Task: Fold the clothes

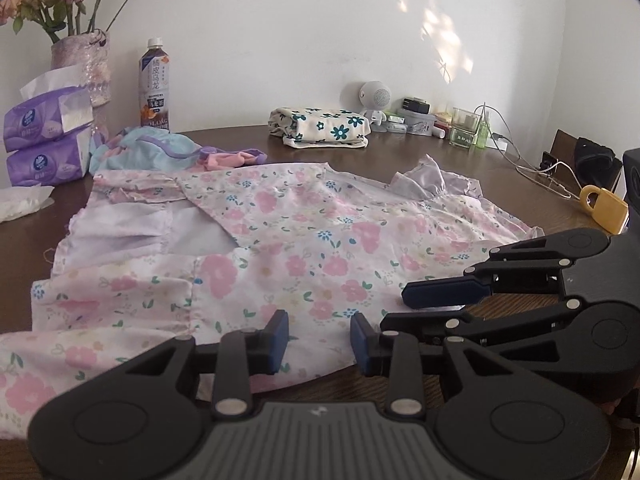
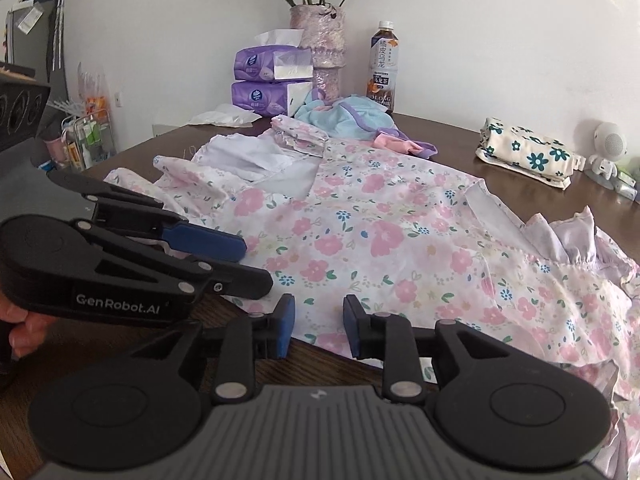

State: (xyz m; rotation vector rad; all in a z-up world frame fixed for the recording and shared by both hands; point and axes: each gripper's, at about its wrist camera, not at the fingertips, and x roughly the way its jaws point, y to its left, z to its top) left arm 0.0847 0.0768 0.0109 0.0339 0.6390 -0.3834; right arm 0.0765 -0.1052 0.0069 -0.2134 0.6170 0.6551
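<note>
The brown counter carries everything, and most of it is covered by the floral dress, spread flat with its near hem at the counter's front edge. It is thin white cloth printed with pink and blue flowers; one far corner is turned back to show the pale lining, and a ruffled lilac sleeve bunches up at one side. I judge the fold has barely begun: the cloth is laid out and both my tools are lined up at the hem. Next I would need to close on the hem at two spots and carry it away from me over the body, keeping the edge level so the light fabric does not slump.

A folded floral piece and a crumpled blue garment sit behind.

My left gripper has its fingers apart over the hem, clamping nothing. My right gripper likewise stands apart, empty, just beside it.
</note>
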